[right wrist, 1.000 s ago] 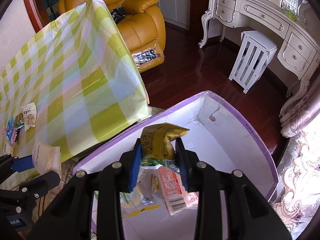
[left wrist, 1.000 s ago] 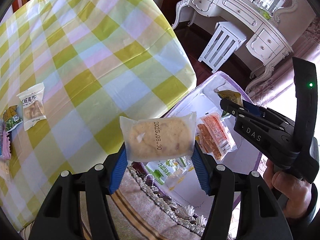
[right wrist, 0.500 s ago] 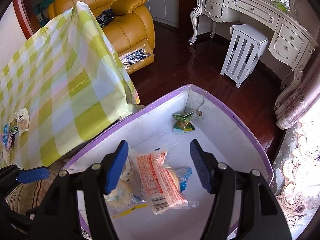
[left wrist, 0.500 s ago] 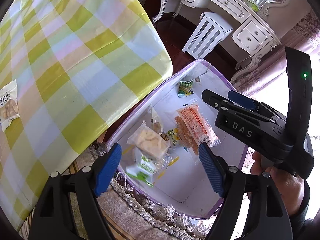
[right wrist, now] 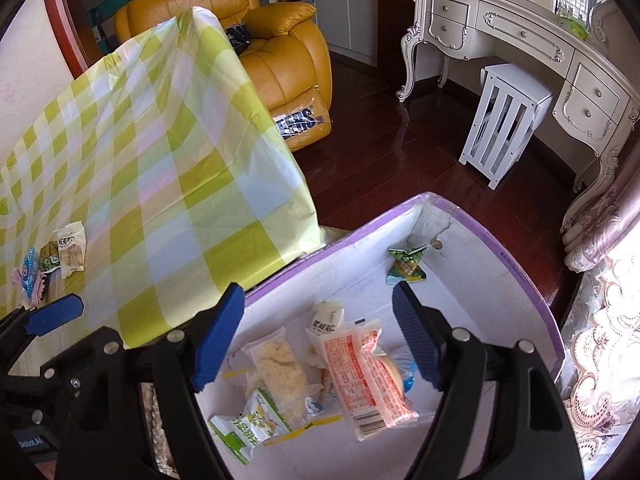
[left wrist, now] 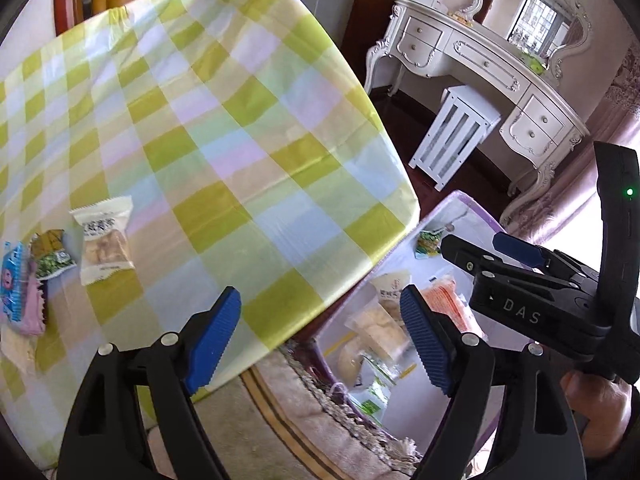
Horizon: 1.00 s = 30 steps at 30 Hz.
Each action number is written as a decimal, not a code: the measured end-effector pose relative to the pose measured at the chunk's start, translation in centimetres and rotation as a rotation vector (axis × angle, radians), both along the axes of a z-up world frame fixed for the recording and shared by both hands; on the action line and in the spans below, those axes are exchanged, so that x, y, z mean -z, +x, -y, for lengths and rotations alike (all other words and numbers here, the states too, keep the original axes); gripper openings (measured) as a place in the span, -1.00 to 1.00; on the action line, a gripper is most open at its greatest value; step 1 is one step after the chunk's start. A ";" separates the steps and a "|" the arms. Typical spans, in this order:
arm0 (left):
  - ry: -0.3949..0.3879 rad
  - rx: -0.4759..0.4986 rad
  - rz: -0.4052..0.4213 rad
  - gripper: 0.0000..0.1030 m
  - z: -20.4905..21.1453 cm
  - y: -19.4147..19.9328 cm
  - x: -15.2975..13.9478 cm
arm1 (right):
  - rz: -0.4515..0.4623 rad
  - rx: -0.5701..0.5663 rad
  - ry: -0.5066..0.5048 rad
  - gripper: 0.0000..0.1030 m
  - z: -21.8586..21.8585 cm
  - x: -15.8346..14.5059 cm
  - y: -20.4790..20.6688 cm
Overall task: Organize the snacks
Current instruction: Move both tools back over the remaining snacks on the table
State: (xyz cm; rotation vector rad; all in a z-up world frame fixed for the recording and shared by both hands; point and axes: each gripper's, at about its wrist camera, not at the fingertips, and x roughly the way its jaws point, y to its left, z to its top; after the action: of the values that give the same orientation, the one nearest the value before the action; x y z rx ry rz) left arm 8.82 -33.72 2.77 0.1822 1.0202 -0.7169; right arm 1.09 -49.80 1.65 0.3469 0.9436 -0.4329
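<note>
In the left wrist view the purple-rimmed white cardboard box (left wrist: 472,204) sits lower right of the frame, mostly hidden behind the counter's green-and-yellow checked plastic cloth (left wrist: 224,128) and the black right gripper (left wrist: 480,256), so the packets inside show only as blurred scraps. The right wrist view looks down into the same box (right wrist: 520,276) and shows them clearly: a red-and-white printed packet (right wrist: 368,376) lying with its long axis running from upper left to lower right, barcode end toward the bottom of the frame; a clear-wrapped pale biscuit (right wrist: 280,368) beside it on a similar slant; a green-and-white sachet (right wrist: 252,428) at the lower left; and a small green crumpled pouch (right wrist: 406,264) apart in the far corner (its print is too small to read). The snacks not yet boxed lie at the left edge of both views: a white packet of brown biscuits (left wrist: 105,240) upright with its long axis top to bottom, a small green-and-brown packet (left wrist: 50,256) touching it, and a blue and pink pair (left wrist: 18,284) cut off by the frame edge. The left gripper (left wrist: 320,336) has its jaws spread wide, holding nothing, over the counter's edge; the right gripper (right wrist: 320,332) is likewise released, empty above the box.
</note>
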 end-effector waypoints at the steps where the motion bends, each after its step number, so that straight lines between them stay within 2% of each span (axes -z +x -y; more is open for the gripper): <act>1: -0.003 -0.014 0.017 0.60 -0.5 0.3 -0.2 | 0.011 -0.008 0.002 0.48 -0.5 -0.3 0.4; 6: -0.018 -0.113 0.067 0.61 -4.4 2.5 -1.2 | 0.059 -0.046 0.001 0.49 -3.5 -1.5 2.8; 13: -0.067 -0.282 0.088 0.61 -10.9 5.2 -1.8 | 0.114 -0.047 0.027 0.50 -7.0 -2.3 5.6; 16: -0.080 -0.361 0.103 0.61 -13.9 6.1 -1.9 | 0.115 -0.080 0.018 0.50 -8.9 -2.3 6.9; 21: -0.145 -0.494 0.092 0.59 -19.2 7.5 -2.1 | 0.118 -0.158 -0.019 0.50 -12.4 -2.4 8.9; 30: -0.180 -0.776 0.070 0.59 -29.2 8.7 -1.0 | 0.131 -0.271 -0.012 0.50 -17.6 -1.9 11.7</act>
State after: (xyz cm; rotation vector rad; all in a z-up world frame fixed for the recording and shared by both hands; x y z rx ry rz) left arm 17.51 -4.48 3.73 -0.3344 0.8600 -0.0880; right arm 12.78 -32.16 3.53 0.2292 0.8456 -0.1659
